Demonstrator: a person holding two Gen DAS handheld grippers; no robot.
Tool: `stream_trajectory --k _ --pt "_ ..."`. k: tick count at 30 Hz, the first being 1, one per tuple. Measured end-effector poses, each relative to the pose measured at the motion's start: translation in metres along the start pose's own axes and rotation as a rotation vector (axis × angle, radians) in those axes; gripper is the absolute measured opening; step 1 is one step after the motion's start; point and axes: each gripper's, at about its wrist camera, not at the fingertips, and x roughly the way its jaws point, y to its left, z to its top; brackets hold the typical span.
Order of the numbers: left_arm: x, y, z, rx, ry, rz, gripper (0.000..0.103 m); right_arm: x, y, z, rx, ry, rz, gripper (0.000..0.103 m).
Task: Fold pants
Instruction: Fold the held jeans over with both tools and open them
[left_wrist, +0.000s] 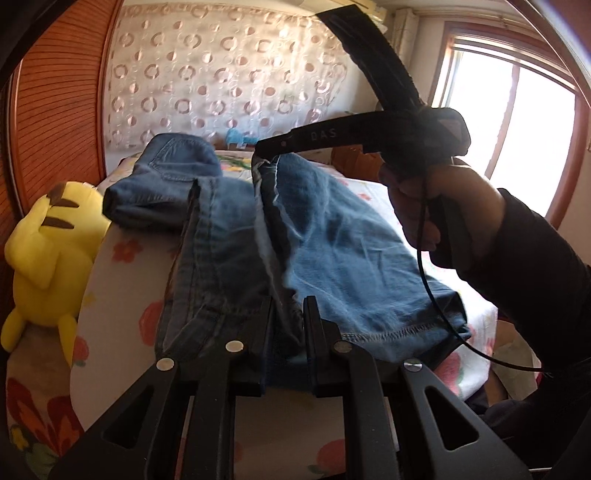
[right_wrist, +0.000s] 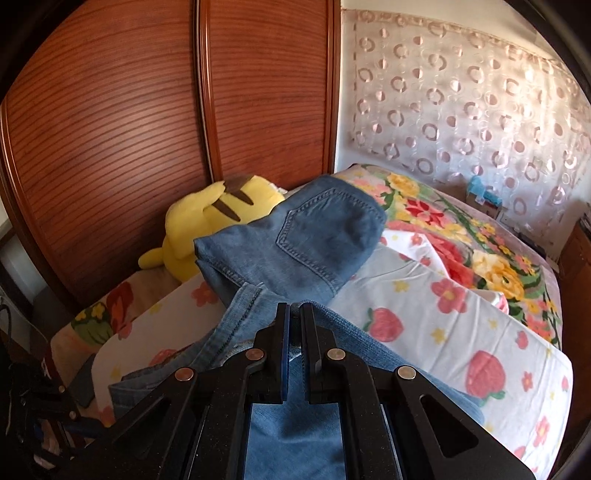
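Showing both fingers clenched on the jeans (left_wrist: 229, 236) — left wrist view alone catches the right gripper (left_wrist: 264, 147).

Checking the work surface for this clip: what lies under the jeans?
The jeans lie on a white strawberry-print sheet spread over a floral blanket. Whatever lies directly beneath the denim is covered, so nothing more can be told.

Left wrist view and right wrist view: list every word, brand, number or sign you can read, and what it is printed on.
"DAS": pale letters on the black body of the right gripper, seen in the left wrist view.
Small blue box by the patterned curtain: any print is too blurred to read.
Blue denim pants: no readable label.
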Motion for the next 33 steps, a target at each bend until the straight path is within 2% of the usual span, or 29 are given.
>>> stream_trajectory --k 9,27,29,30,31,33 --pt "0.000 0.009 -0.001 -0.014 0.003 0.017 0.016 0.025 0.004 0.000 0.007 0.027 0.007 0.005" --pt "0.000 0.010 0.002 -0.018 0.001 0.041 0.016 0.019 0.014 0.000 0.009 0.000 0.040 0.005" --pt "0.000 0.011 0.003 -0.023 -0.003 0.057 0.021 0.015 0.008 0.001 0.037 0.001 0.055 0.009" --pt "0.000 0.011 0.004 -0.025 -0.005 0.066 0.023 0.013 0.005 0.002 0.052 0.004 0.054 0.018" --pt "0.000 0.011 0.005 -0.026 -0.007 0.070 0.028 0.009 0.001 0.002 0.063 0.003 0.043 0.023" --pt "0.000 0.011 0.006 -0.024 -0.016 0.070 0.045 -0.004 -0.004 -0.001 0.068 -0.015 0.031 0.024"
